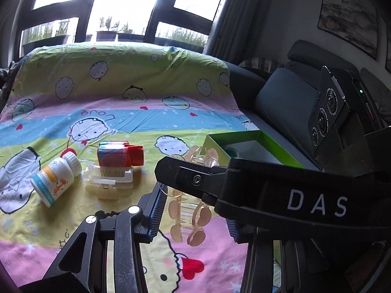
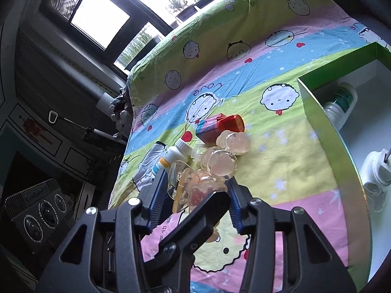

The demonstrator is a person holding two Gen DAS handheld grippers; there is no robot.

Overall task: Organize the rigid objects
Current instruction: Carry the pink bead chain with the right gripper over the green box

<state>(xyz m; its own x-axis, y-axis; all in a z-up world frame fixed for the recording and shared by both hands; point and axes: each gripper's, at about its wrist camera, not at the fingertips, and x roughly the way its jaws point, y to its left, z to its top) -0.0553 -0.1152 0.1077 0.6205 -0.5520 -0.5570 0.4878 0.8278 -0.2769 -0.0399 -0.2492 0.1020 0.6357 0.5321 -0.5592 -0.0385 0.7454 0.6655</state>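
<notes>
We're hovering over the cartoon bedsheet, green box sitting open at its right edge. Both grippers are clamping one translucent hair claw, lifted clear of the sheet: right gripper squeezing its body, left gripper pinching its toothed end.
</notes>
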